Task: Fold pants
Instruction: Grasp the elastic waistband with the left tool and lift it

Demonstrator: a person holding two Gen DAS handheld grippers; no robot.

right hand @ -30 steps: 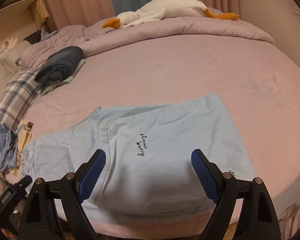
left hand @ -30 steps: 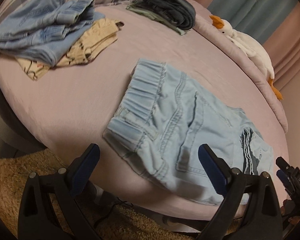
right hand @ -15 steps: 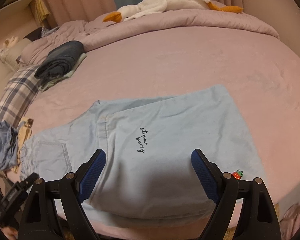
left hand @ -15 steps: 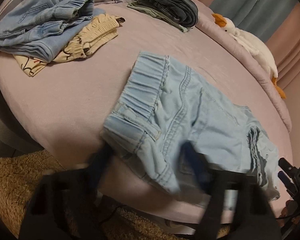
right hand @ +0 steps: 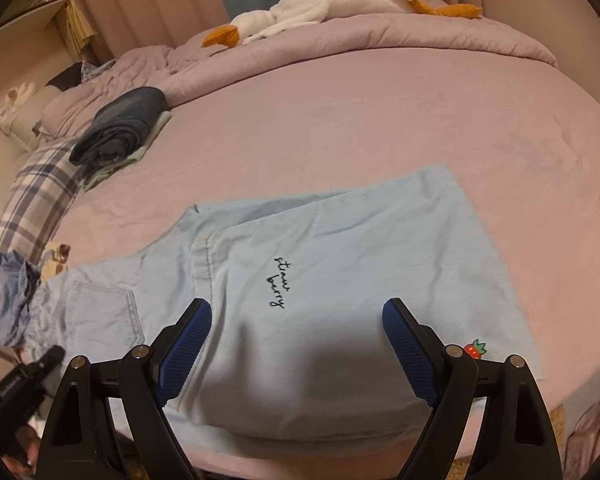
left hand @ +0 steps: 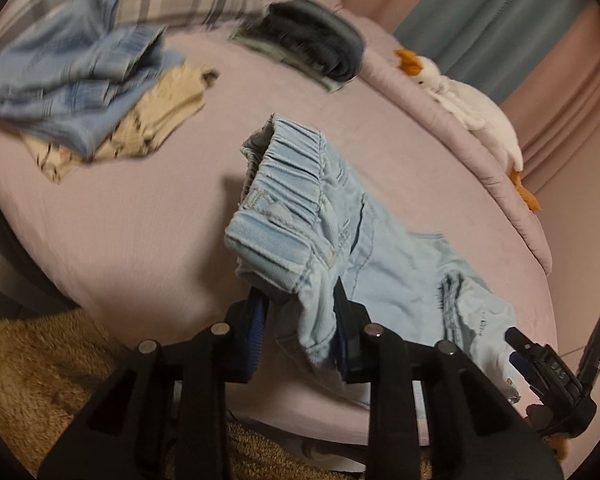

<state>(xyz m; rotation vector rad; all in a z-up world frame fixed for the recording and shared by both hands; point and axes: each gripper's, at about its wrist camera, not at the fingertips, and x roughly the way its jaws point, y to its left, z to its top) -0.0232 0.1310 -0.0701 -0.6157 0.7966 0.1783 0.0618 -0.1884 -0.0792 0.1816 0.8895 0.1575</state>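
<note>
Light blue denim pants lie on the pink bed near its front edge. My left gripper is shut on the waistband end and holds it lifted and bunched above the sheet. In the right wrist view the pants lie flat, with "straw berry" lettering and a strawberry patch. My right gripper is open, its blue pads just above the near edge of the leg part, touching nothing.
A pile of blue jeans and beige clothes lies at the left. Folded dark jeans sit further back by a plaid pillow. A plush goose lies on the rolled duvet. Tan carpet lies below the bed edge.
My left gripper moved in, closed on the waistband end and lifted it off the bed. My right gripper stayed open and edged a little forward over the pants.
</note>
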